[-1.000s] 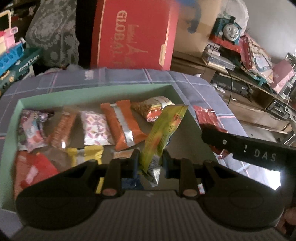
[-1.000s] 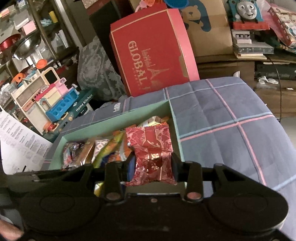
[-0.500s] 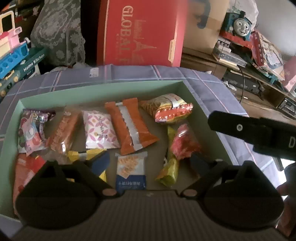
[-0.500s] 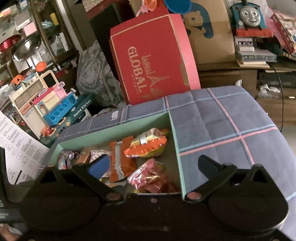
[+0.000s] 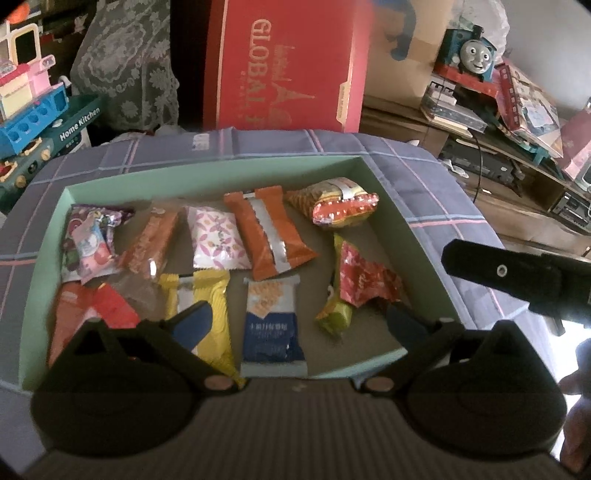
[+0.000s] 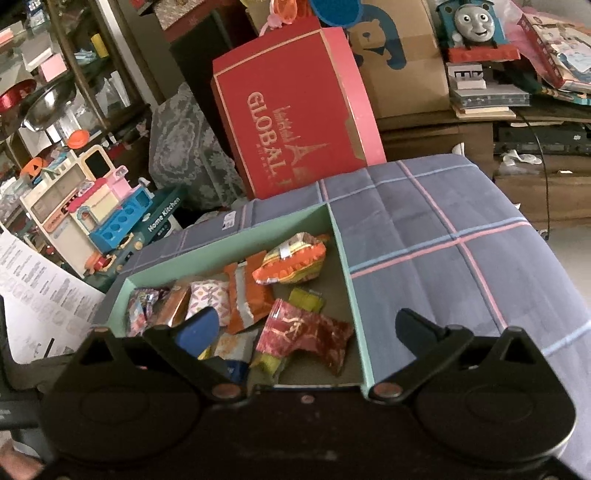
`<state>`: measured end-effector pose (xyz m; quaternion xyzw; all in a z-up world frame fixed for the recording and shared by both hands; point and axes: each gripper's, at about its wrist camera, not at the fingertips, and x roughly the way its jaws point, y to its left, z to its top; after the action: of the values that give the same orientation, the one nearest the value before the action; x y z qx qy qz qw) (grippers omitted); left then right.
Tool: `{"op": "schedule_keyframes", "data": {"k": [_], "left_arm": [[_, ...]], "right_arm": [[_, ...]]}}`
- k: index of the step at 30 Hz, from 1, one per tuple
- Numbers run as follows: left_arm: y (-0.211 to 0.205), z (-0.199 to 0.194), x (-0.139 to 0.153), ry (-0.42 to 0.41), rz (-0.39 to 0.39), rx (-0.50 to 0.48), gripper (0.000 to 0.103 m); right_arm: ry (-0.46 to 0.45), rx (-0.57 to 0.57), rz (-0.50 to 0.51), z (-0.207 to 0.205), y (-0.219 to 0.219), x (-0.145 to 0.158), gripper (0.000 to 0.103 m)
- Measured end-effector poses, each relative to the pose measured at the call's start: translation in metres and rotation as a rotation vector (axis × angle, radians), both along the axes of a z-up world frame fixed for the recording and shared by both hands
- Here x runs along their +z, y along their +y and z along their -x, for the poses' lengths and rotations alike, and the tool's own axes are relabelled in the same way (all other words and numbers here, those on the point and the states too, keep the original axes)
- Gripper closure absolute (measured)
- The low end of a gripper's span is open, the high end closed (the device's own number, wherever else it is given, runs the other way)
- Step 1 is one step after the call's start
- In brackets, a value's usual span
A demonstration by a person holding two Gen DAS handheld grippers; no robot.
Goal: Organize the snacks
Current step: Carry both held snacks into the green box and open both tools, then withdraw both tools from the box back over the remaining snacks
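Now your left gripper gapes fully wide, just opened, empty above the box, your right gripper likewise, red packet lying loose below.

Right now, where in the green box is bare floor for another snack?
Bare floor shows in the green box along its right wall, beside the red packet, and at the near right corner. The left half is crowded with overlapping packets.

Beyond the far edge of your checked blue cloth a red gift box stands upright. Right of it you have a cardboard box and a blue toy train; far left, a toy kitchen.
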<state>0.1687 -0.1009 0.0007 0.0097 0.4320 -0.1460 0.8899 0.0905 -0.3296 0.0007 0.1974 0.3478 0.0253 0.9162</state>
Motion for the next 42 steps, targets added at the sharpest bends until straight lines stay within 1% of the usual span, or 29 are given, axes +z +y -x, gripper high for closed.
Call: {"op": "schedule_keyframes", "data": {"k": [5,10,14,18,22,25,28,32,36,39,42], "left_arm": [[0.009,0.025,0.008,-0.011,0.003,-0.007,0.0],[0.019,0.055,0.003,-0.001,-0.017,-0.021,0.0],[0.027,0.076,-0.008,0.016,-0.045,-0.033,0.0],[0.037,0.093,-0.024,0.051,-0.071,-0.035,0.0],[0.048,0.112,-0.038,0.081,-0.105,-0.066,0.0],[0.056,0.124,-0.048,0.099,-0.136,-0.091,0.0],[0.065,0.136,-0.054,0.121,-0.149,-0.122,0.0],[0.074,0.149,-0.062,0.16,-0.147,-0.185,0.0],[0.081,0.157,-0.07,0.223,-0.117,-0.259,0.0],[0.081,0.163,-0.073,0.189,-0.168,-0.277,0.0],[0.083,0.162,-0.073,0.171,-0.19,-0.269,0.0]], "right_arm": [[0.002,0.0,-0.002,0.028,0.003,0.005,0.0],[0.025,-0.003,-0.011,0.057,0.003,0.002,0.0],[0.052,0.0,-0.016,0.078,0.006,-0.004,0.0],[0.088,0.004,-0.02,0.094,0.011,-0.016,0.0],[0.133,0.006,-0.041,0.107,0.012,-0.029,0.0],[0.168,0.012,-0.047,0.113,0.015,-0.039,0.0],[0.193,0.024,-0.058,0.119,0.02,-0.048,0.0],[0.206,0.045,-0.058,0.119,0.028,-0.051,0.0],[0.205,0.051,-0.066,0.117,0.034,-0.052,0.0],[0.212,0.06,-0.062,0.114,0.041,-0.053,0.0],[0.216,0.072,-0.051,0.111,0.045,-0.052,0.0]]}}
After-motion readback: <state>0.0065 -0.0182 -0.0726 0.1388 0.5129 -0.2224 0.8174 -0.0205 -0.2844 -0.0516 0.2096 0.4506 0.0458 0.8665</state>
